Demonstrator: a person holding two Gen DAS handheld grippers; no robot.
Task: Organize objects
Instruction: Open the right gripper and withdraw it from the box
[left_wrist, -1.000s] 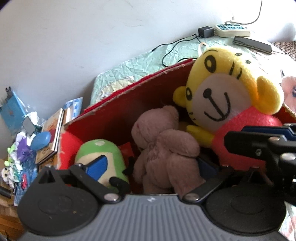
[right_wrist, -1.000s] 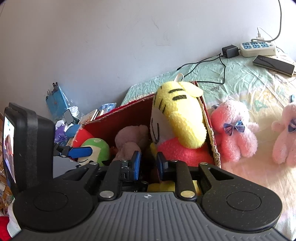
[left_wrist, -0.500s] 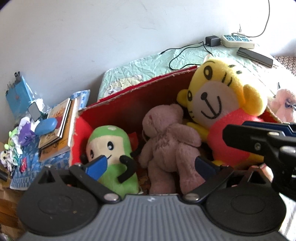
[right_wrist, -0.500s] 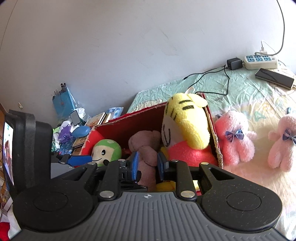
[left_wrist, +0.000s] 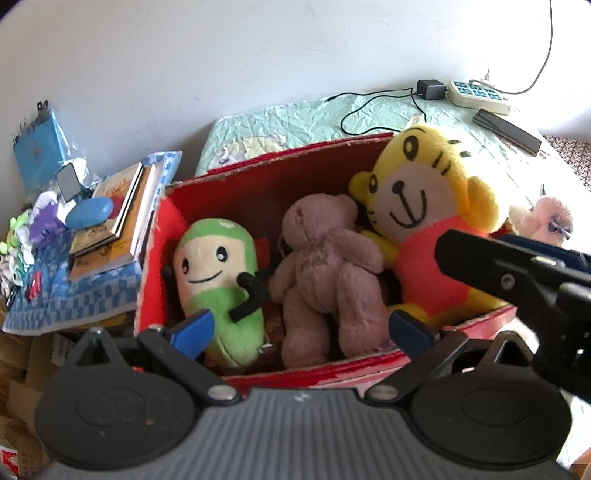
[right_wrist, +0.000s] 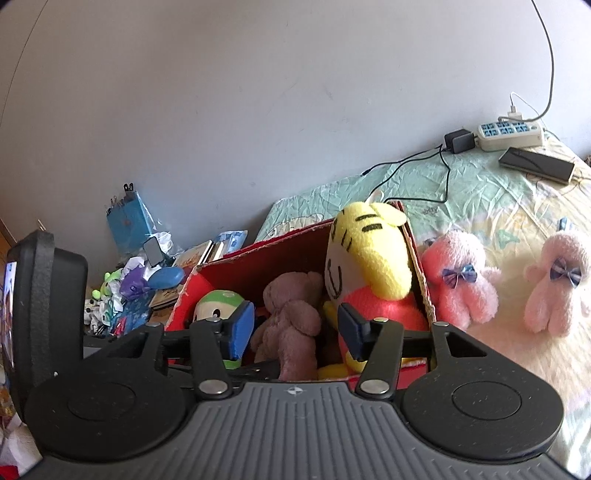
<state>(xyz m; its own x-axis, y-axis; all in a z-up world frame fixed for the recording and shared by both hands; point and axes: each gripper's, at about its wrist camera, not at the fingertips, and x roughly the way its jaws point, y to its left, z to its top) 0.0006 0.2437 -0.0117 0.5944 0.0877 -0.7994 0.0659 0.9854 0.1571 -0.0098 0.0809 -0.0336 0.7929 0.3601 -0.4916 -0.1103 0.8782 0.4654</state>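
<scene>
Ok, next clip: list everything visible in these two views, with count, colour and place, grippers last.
box: 1, red cardboard, on the bed's edge
tiger plush: 1, yellow with red top, right end of box
bear plush: 1, brown, middle of box
green plush: 1, green and cream, left end of box
pink plushes: 2, pink with blue bows, on bed right of box
power strip: 1, white and blue, on bed by wall
phone: 1, black, beside the strip
books: a stack, left of box
glasses case: 1, blue, on the books
left gripper: 1, black, blue pads, open, empty
right gripper: 1, black, blue pads, open, empty
</scene>
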